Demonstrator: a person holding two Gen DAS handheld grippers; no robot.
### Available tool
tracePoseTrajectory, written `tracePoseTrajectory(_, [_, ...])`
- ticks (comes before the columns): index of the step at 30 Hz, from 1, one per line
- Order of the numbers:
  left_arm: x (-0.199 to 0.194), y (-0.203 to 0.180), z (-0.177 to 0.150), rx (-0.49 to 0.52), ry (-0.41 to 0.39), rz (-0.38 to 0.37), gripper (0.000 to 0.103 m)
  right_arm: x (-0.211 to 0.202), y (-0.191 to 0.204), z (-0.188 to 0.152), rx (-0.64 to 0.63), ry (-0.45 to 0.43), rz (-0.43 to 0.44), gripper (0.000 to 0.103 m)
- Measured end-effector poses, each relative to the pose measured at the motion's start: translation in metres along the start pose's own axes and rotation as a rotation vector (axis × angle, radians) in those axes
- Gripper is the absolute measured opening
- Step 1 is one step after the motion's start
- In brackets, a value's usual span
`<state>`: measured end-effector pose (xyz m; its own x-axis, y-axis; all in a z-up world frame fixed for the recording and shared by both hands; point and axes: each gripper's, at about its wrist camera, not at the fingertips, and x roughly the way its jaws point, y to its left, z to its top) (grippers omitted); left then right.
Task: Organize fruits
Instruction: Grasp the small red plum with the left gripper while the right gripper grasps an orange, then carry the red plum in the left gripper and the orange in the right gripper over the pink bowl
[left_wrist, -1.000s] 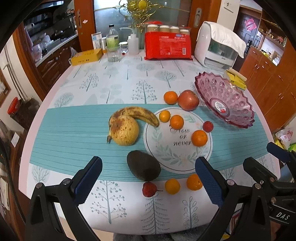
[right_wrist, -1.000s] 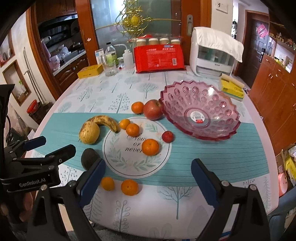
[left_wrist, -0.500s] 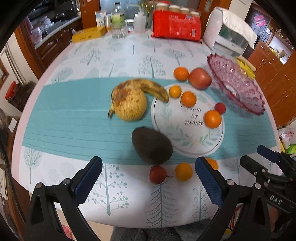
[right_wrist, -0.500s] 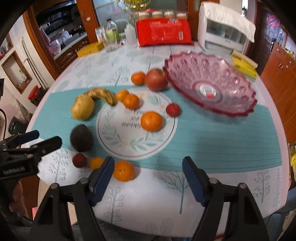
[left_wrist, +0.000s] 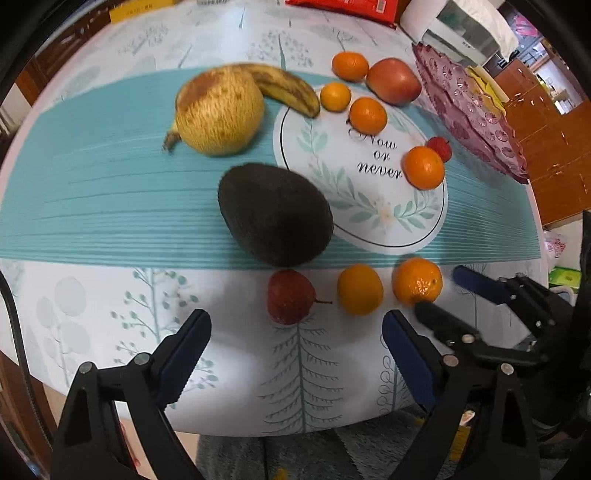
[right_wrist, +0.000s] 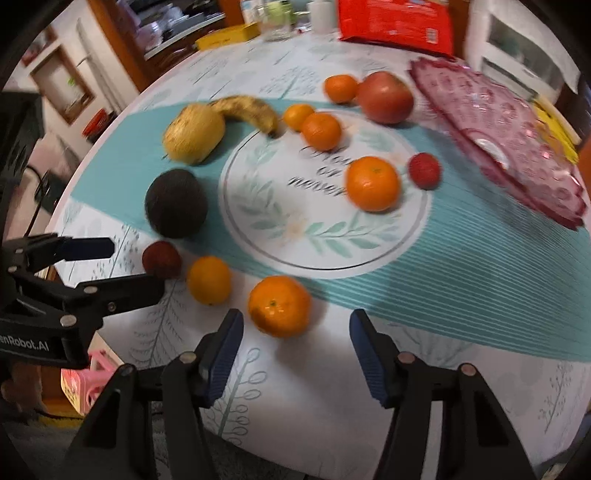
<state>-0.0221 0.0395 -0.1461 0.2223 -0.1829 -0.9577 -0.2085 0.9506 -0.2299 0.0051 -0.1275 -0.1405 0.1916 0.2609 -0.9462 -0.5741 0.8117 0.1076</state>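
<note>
Inspector: Near the counter's front edge, right tongs (right_wrist: 295, 349) closing, nothing gripped; tangerine (right_wrist: 279, 305) just ahead.
Operator: Left tongs (left_wrist: 295, 354) closing too, empty, by the red fruit (left_wrist: 290, 296). Straddle squarely before squeezing.

The round table (left_wrist: 92, 302) has a white cloth with tree prints and a teal band across it. Far beyond the claws are brown wooden cabinets (right_wrist: 122, 44). More wooden cabinets (left_wrist: 546, 122) stand to the far right.
</note>
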Motion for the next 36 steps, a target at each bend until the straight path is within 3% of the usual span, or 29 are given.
tracePoseTrajectory(5, [0.010,0.006,0.002,-0.040,0.024,-0.027,0.076,0.018,0.004,0.002,-0.027,0.038,0.017,0.043])
tracePoseTrajectory(17, [0.019,0.009,0.004,-0.004,0.032,-0.017,0.041,0.021,0.004,0.002,-0.030,0.039,0.048,0.041])
tracePoseTrajectory(25, [0.021,0.011,0.007,-0.017,0.008,-0.040,0.038,0.020,0.004,0.001,-0.019,0.035,0.053,0.040])
tracePoseTrajectory(27, [0.022,0.010,0.007,-0.009,0.005,-0.051,0.030,0.019,0.003,0.001,-0.014,0.034,0.053,0.039])
tracePoseTrajectory(36, [0.009,0.000,0.002,0.055,-0.049,-0.048,0.028,0.008,0.003,0.002,-0.010,0.010,0.053,0.039])
